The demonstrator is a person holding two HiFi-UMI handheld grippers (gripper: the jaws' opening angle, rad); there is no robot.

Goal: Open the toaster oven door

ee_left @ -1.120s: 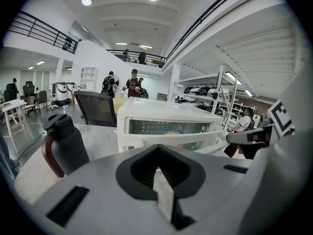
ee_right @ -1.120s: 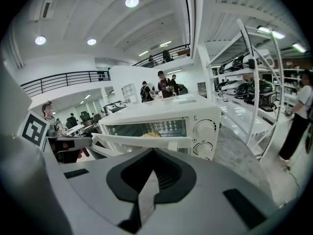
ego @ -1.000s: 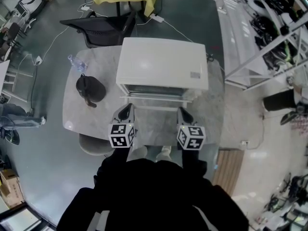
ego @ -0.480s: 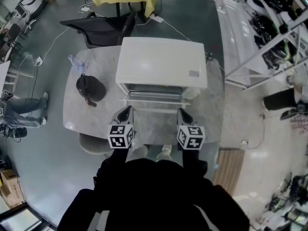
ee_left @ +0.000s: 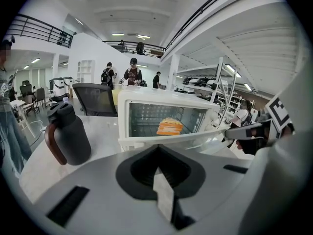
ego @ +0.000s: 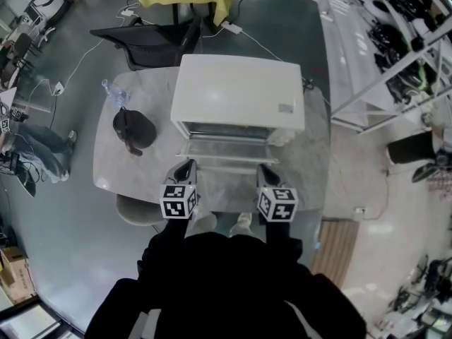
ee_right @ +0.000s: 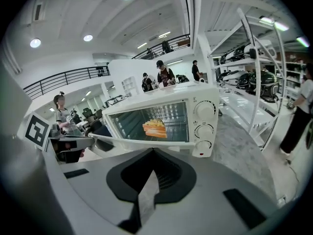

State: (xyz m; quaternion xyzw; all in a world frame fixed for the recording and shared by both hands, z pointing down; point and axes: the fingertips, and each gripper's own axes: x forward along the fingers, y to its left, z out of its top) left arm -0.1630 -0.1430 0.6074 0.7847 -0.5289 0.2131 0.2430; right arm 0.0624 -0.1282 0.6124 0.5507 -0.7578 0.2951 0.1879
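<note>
1. The toaster oven (ego: 240,94) stands toward the far edge of the tabletop (ego: 311,157), with its front facing the near edge. Its door (ego: 224,152) leans outward at the top, part-way down, neither shut nor flat.
2. Step in hand, by judgement: the opening is mid-swing. The handle bar (ee_right: 146,142) runs along the door's upper edge, level with both gripper tips.
3. The left gripper (ego: 186,167) is at the bar's left end and the right gripper (ego: 263,168) at its right end. Each has its jaws together, with nothing seen between them. Whether the tips hook or merely touch the bar cannot be determined.
4. The next move appears to call for drawing the bar down and toward the near edge, both ends evenly, until the door lies level.
5. Contents: the oven cavity holds one layered, toast-like item (ee_left: 169,127) on the rack.
6. A dark jug (ego: 132,129) stands at the left side of the tabletop, lid on, contents not visible. A clear bottle (ego: 111,90) lies near the far left corner, its fill undetermined.
</note>
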